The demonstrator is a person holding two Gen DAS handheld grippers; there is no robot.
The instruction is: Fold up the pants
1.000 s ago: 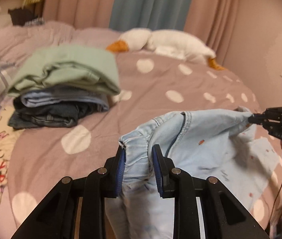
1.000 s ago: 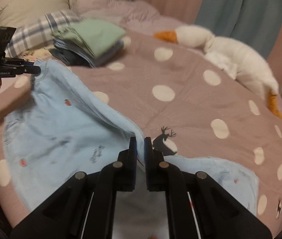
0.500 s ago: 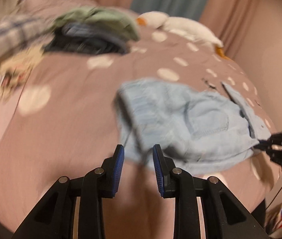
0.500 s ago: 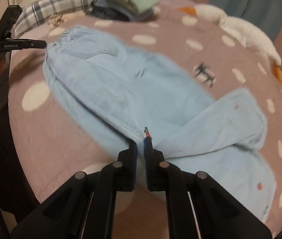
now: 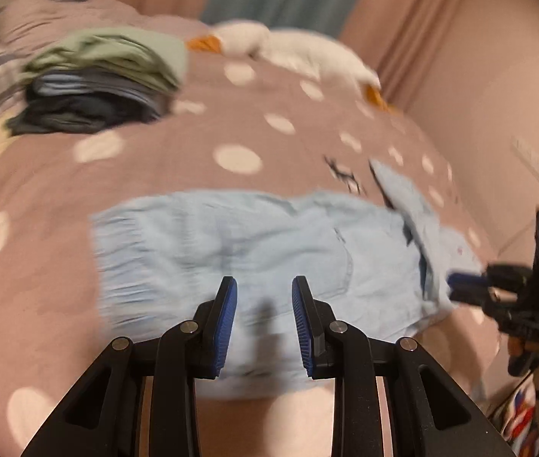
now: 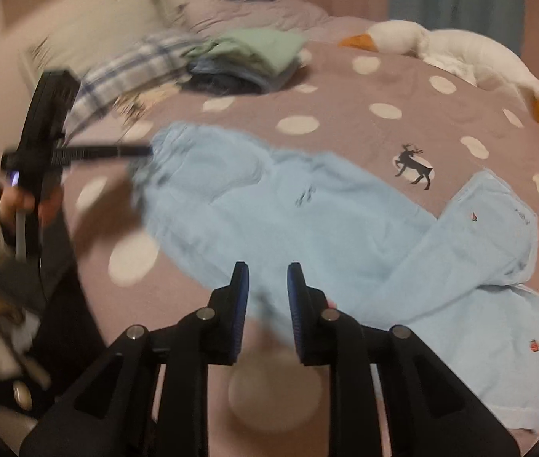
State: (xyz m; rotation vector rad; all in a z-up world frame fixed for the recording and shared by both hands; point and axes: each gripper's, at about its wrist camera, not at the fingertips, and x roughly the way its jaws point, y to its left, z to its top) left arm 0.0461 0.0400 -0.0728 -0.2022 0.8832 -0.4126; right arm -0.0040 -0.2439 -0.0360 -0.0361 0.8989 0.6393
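Observation:
The light blue pants (image 6: 307,209) lie spread on the mauve spotted bedspread (image 6: 345,87), waistband at the left, legs bent toward the lower right. In the left wrist view the pants (image 5: 250,243) lie flat ahead. My left gripper (image 5: 263,289) is open and empty just above the waist end; it also shows in the right wrist view (image 6: 143,150) at the waistband edge. My right gripper (image 6: 267,270) is open and empty over the near edge of the pants; it shows in the left wrist view (image 5: 456,285) beside the cloth.
A stack of folded clothes (image 5: 105,72), green on top, sits at the back left, next to a plaid pillow (image 6: 128,72). A white goose plush (image 6: 440,49) lies at the back. The wall (image 5: 498,95) is on the right.
Both grippers held the pants up a second ago. The pants now lie flat on the bed. The left gripper let go first, then the right one opened.

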